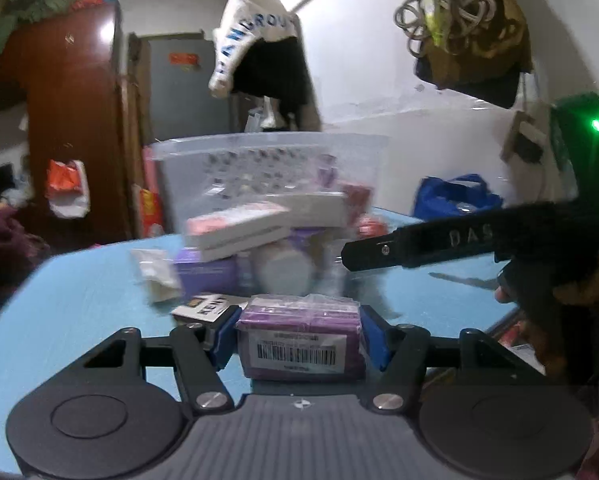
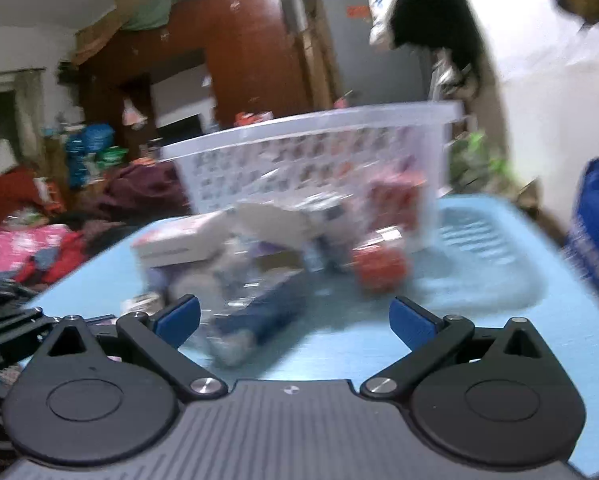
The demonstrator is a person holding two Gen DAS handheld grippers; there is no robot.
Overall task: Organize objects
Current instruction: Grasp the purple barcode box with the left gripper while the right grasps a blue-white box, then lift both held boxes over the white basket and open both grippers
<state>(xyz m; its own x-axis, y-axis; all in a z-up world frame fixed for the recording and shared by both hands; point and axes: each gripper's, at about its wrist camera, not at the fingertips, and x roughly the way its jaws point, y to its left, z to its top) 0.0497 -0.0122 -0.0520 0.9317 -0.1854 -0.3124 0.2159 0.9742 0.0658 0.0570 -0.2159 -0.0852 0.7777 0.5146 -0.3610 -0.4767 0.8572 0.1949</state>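
**Two claws at a table heaped with small boxes**

Left wrist view. The left claw [image 1: 299, 334], low in the centre of the frame, is pinching a purple packet [image 1: 299, 326] between its blue pads [image 1: 225, 334]; a white barcode label faces the camera. Beyond it, at mid-frame, a heap of boxes [image 1: 251, 240] lies on the blue table [image 1: 79, 300], with a pink-and-white box on top and purple ones beneath. Behind the heap stands a clear perforated basket [image 1: 267, 160], tilted, with some of the goods seemingly inside it. A black-and-white card [image 1: 207, 306] lies just left of the packet. At the right edge the right claw [image 1: 439, 246] reaches in from the side; from this angle I cannot tell its opening.

Right wrist view. The right claw [image 2: 295, 320], at the bottom of the frame, is spread wide with nothing between its pads [image 2: 413, 320]. Ahead, blurred, lie a dark blue item [image 2: 267, 316], a red box [image 2: 379, 268] and the heap of boxes [image 2: 203, 240] on the table [image 2: 499, 320], with the basket [image 2: 311, 152] behind them.
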